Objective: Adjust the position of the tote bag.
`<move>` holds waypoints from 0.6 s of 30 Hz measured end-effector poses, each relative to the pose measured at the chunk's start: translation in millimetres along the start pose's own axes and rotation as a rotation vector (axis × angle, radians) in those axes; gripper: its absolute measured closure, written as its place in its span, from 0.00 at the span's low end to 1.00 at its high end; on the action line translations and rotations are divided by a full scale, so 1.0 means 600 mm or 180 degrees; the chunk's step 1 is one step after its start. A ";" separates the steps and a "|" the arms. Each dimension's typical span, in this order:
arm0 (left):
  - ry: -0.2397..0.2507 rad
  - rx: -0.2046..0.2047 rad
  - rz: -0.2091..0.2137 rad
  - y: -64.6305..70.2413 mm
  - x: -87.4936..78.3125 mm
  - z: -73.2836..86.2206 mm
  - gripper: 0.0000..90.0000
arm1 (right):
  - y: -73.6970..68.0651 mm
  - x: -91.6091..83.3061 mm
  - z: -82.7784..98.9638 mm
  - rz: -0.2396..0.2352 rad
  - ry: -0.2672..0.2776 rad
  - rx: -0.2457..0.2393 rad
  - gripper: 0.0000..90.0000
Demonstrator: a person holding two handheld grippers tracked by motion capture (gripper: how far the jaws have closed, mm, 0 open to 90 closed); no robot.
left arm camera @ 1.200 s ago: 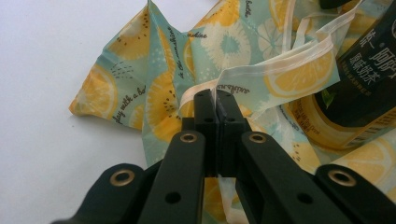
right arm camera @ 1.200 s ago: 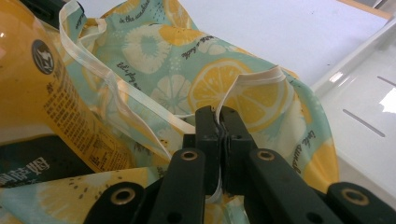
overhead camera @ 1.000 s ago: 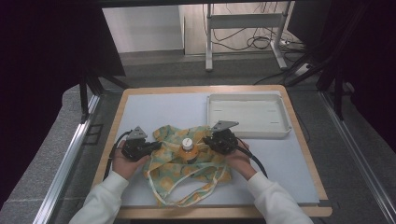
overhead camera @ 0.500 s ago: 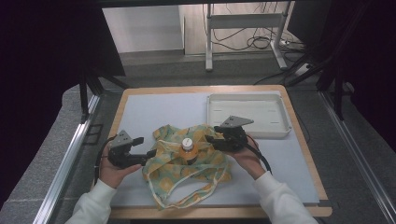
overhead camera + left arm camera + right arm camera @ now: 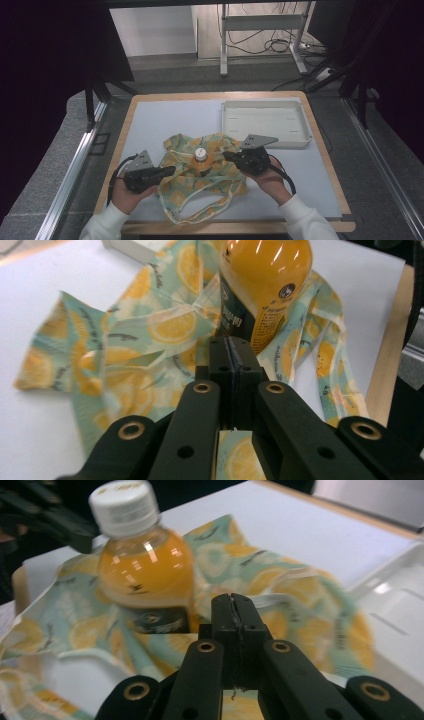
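Observation:
A bottle of orange juice (image 5: 200,159) with a white cap stands upright in the middle of a lemon-print cloth bag (image 5: 200,190) on the table. My left gripper (image 5: 172,170) lies at the cloth's left edge, its jaws just closed on a fold of the bag (image 5: 150,335) right in front of the bottle (image 5: 265,285). My right gripper (image 5: 225,155) sits at the bottle's right, its jaws also just closed, pinching the bag's rim (image 5: 280,580) beside the bottle (image 5: 145,575). Both grippers' (image 5: 231,342) (image 5: 233,600) jaws stand pressed together.
A shallow white tray (image 5: 265,104) sits at the back right of the pale blue mat (image 5: 165,120), which has a wooden border. The bag's straps (image 5: 200,216) loop toward the front edge. Metal rails run along both sides of the table.
Both hands drew outward from the bottle and rose a little; the left gripper swung left off the cloth, then returned to its left edge. The bottle has stayed upright.

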State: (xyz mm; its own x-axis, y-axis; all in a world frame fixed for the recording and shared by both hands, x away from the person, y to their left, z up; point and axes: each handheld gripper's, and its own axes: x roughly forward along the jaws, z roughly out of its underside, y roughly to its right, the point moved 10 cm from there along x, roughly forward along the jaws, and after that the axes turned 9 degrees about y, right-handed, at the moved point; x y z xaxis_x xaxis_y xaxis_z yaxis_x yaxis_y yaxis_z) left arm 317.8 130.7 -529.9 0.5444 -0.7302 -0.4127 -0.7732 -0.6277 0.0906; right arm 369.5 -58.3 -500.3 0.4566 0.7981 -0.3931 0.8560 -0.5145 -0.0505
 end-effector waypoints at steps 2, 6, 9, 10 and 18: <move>-0.0089 -0.0033 0.0008 -0.001 0.017 0.006 1.00 | -0.008 0.011 0.005 -0.0049 -0.0060 -0.0011 0.99; -0.0218 -0.0011 0.0017 -0.004 0.041 0.013 1.00 | -0.018 0.035 0.020 -0.0105 -0.0210 -0.0052 0.99; -0.0278 -0.0064 0.0031 -0.013 0.056 0.019 1.00 | -0.016 0.049 0.028 -0.0111 -0.0278 -0.0039 0.99; -0.0288 -0.0090 0.0036 -0.015 0.060 0.021 1.00 | -0.014 0.056 0.032 -0.0110 -0.0309 -0.0022 0.99; -0.0392 -0.0030 0.0071 -0.012 0.084 0.021 1.00 | -0.002 0.087 0.048 -0.0053 -0.0442 0.0006 0.99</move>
State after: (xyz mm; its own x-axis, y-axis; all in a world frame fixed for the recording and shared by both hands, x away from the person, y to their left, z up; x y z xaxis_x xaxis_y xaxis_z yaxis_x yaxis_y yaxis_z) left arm 346.9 101.8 -563.0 0.4827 -0.7057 -0.5187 -0.7813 -0.6146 0.1091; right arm 385.4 -24.9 -547.5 0.4043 0.7555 -0.5155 0.8626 -0.5024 -0.0597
